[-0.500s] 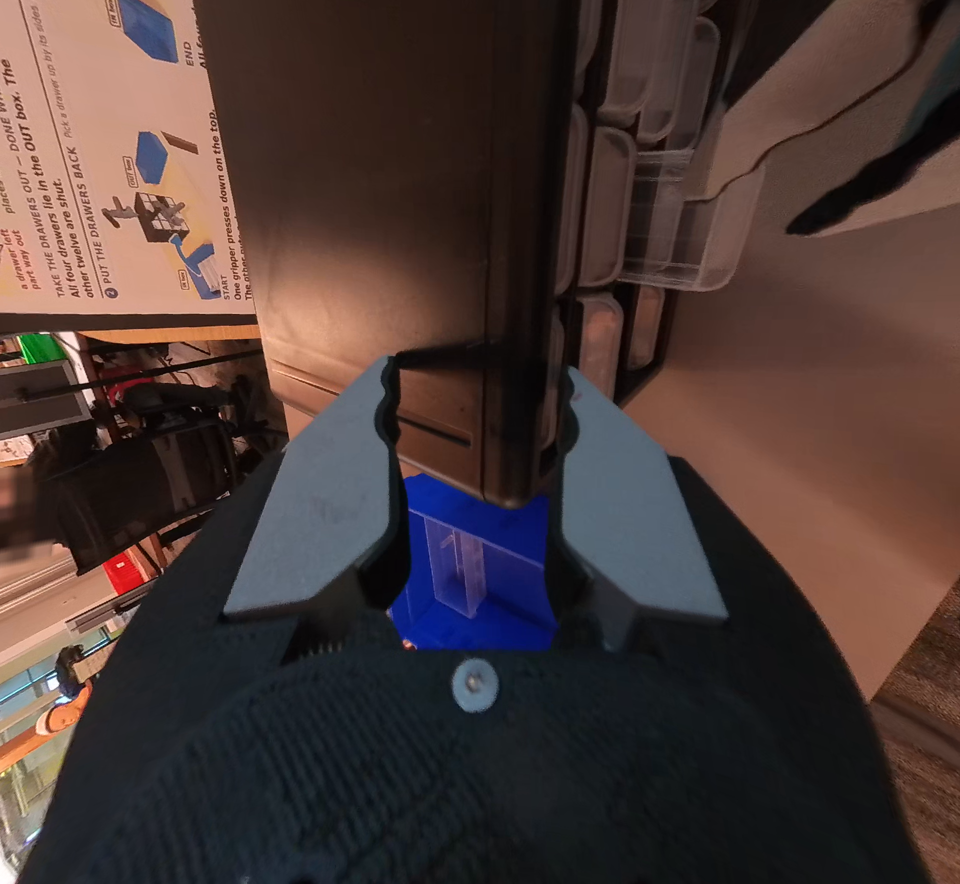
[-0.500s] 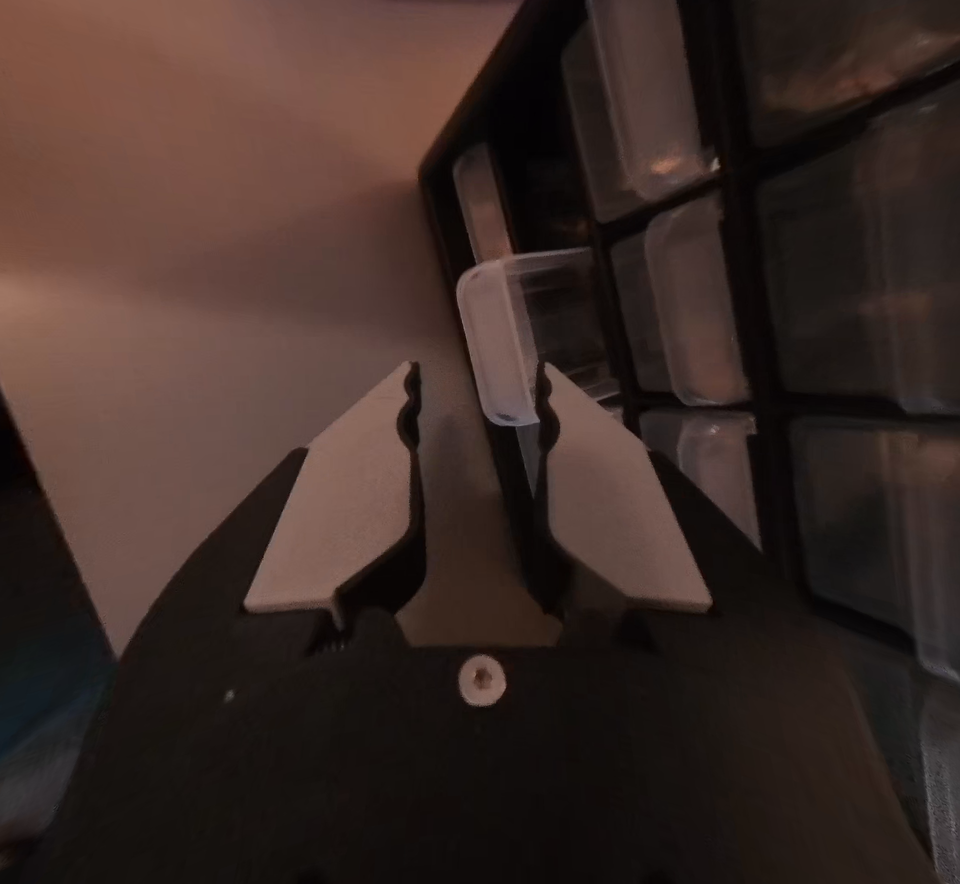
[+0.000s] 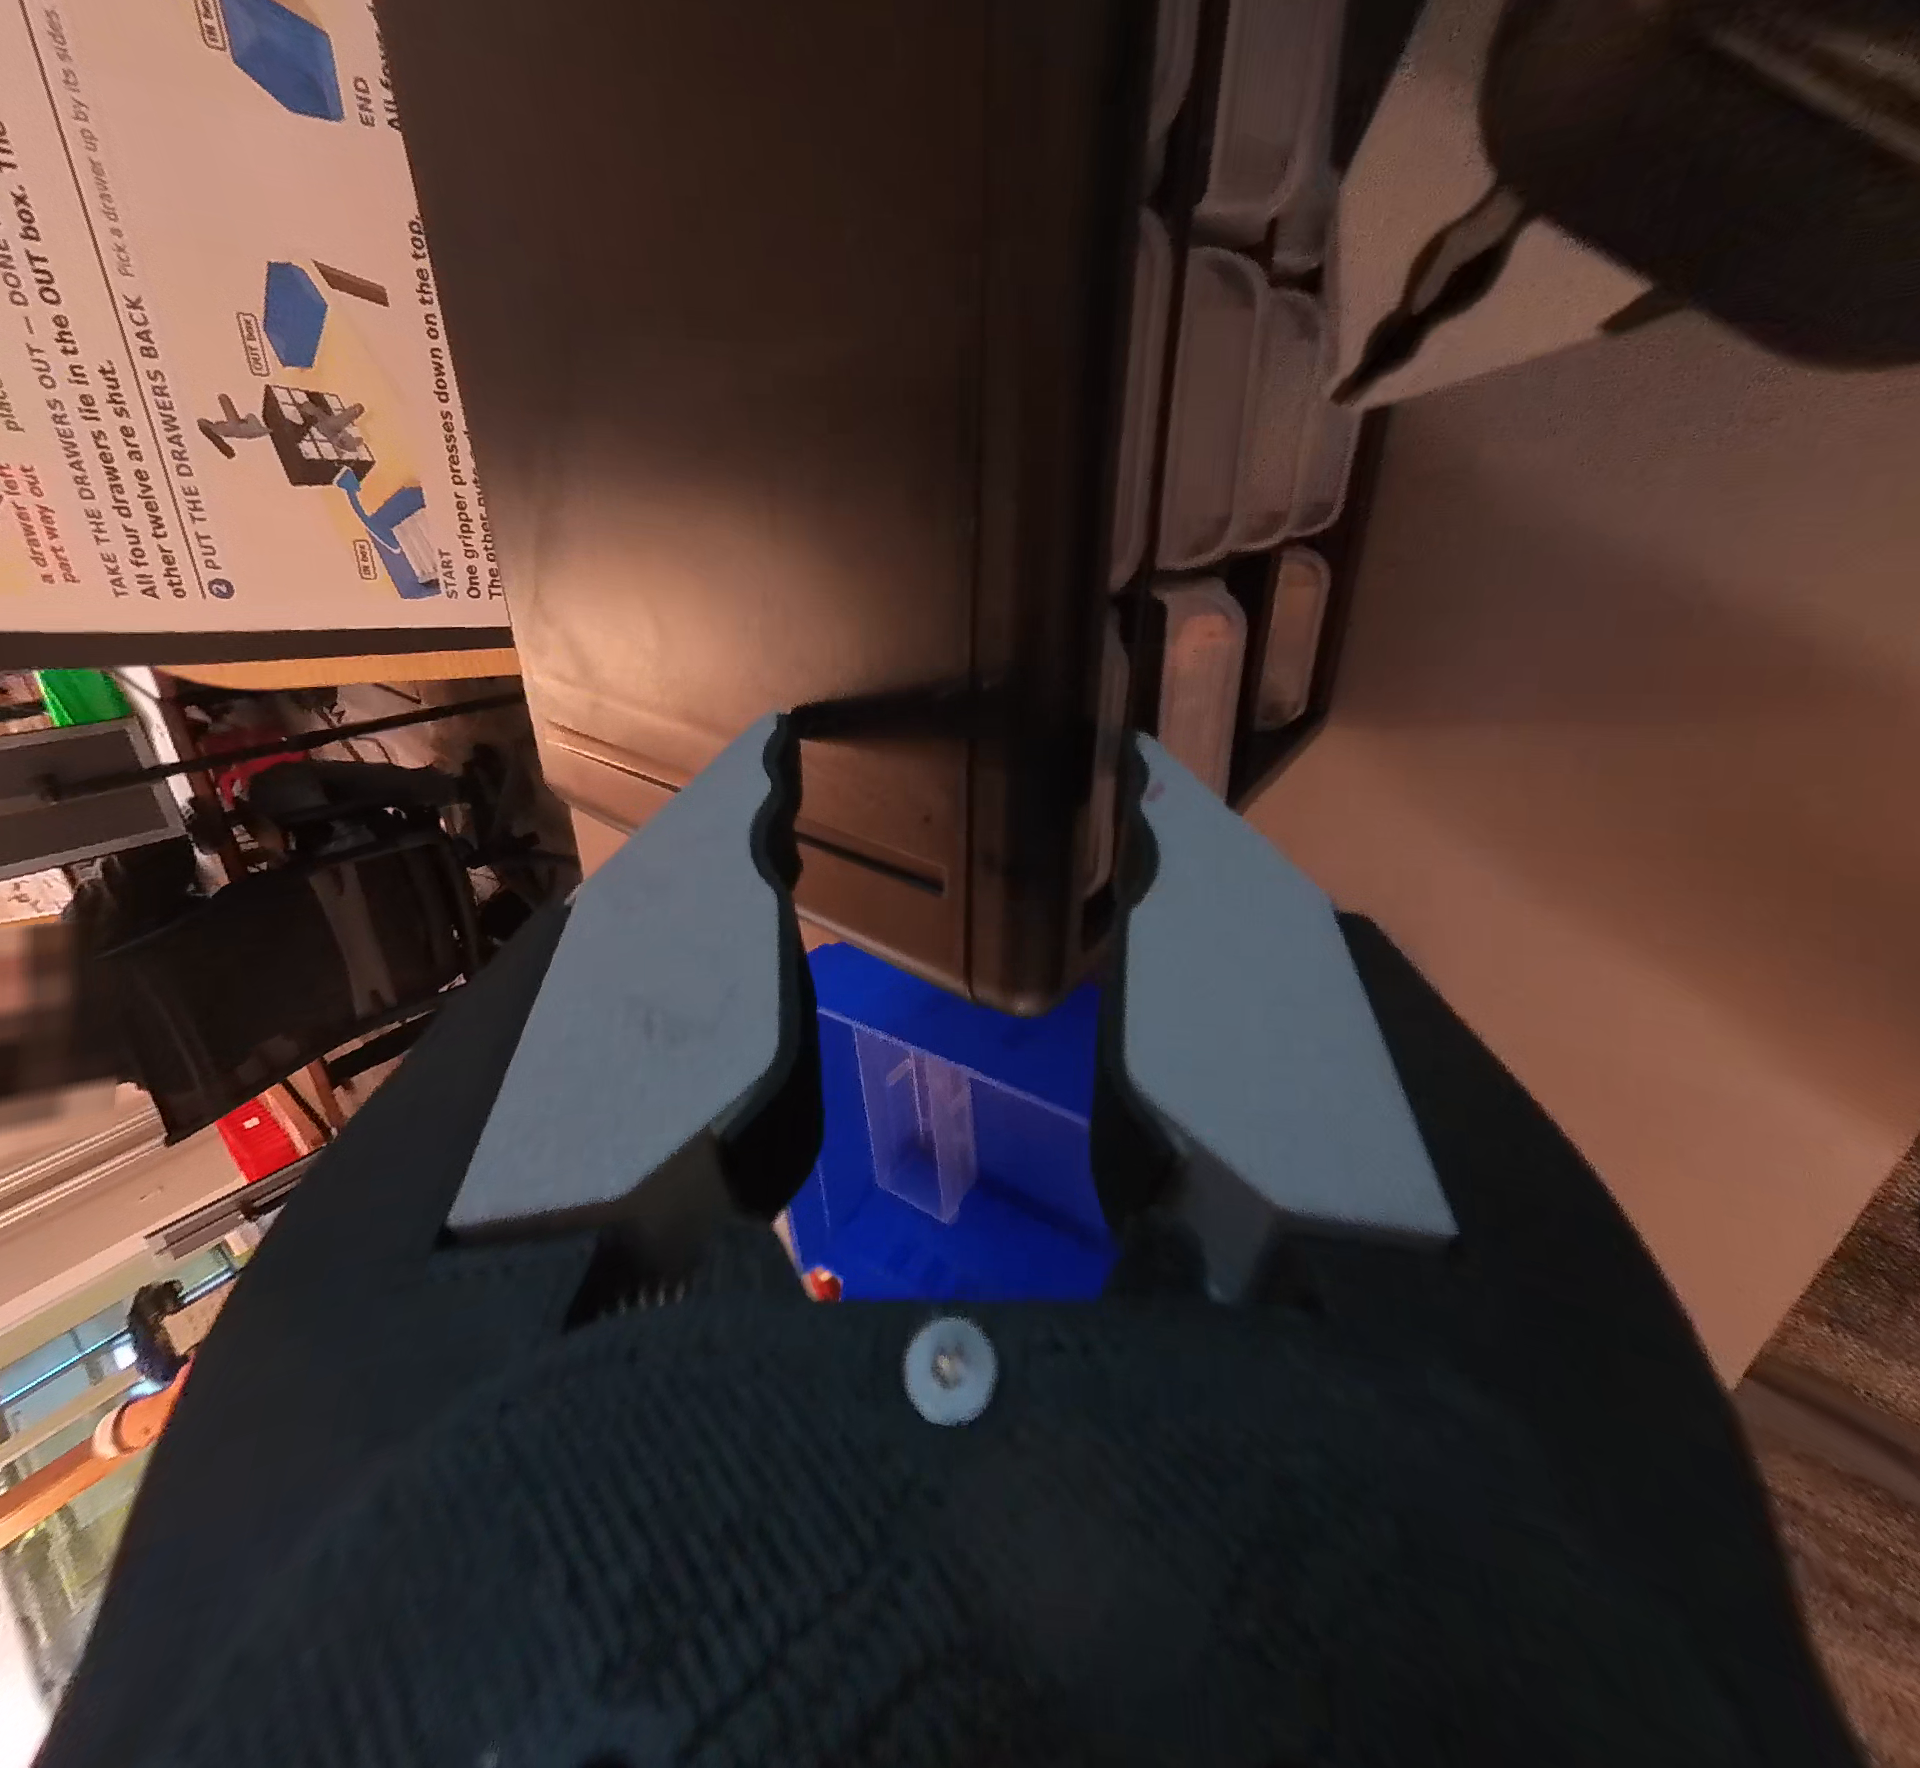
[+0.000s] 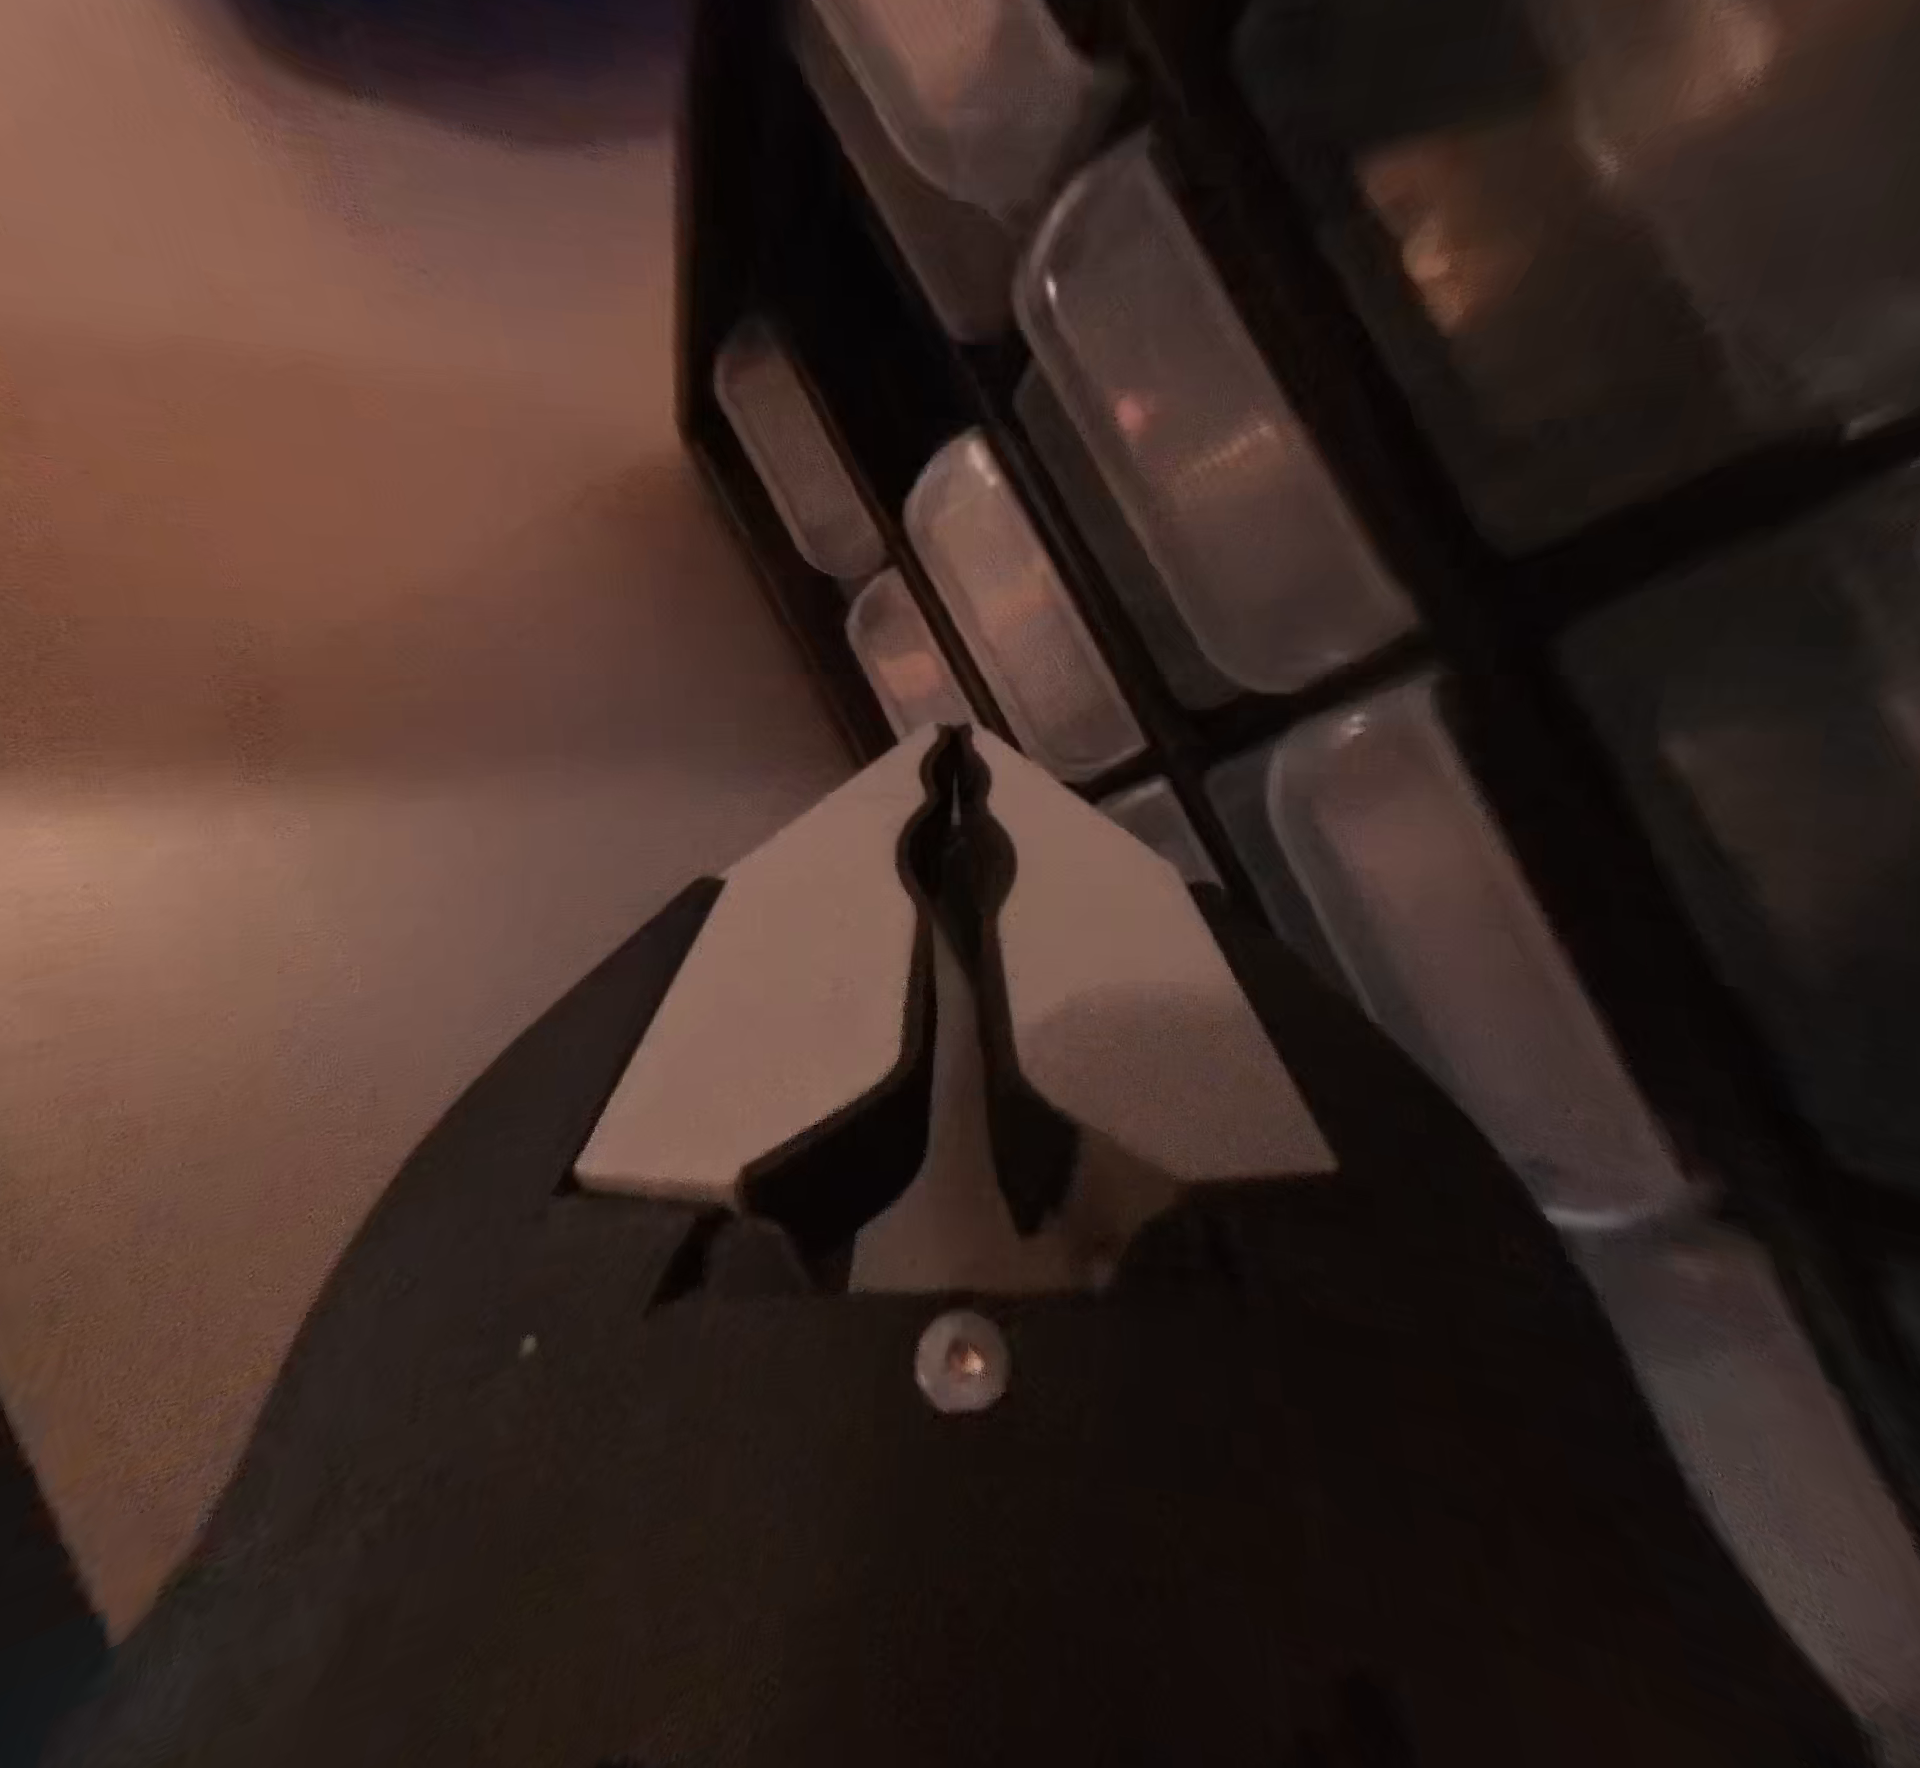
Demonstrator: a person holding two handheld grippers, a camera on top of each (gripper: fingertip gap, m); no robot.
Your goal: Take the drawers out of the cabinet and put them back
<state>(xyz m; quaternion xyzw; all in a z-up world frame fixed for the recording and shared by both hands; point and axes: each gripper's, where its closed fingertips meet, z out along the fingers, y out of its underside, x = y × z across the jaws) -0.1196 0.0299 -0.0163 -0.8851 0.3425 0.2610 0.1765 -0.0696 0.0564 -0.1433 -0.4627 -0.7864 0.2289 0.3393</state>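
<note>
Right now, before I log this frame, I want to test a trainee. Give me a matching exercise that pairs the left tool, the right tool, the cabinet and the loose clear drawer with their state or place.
Things:
1. left tool
2. right tool
3. cabinet
4. clear drawer

States or places:
A. inside the blue bin
B. shut, holding nothing
C. black, with a grid of clear drawer fronts
D. open, one finger on either side of the cabinet's edge

Pairs: 1-D; 2-B; 3-C; 4-A
</note>
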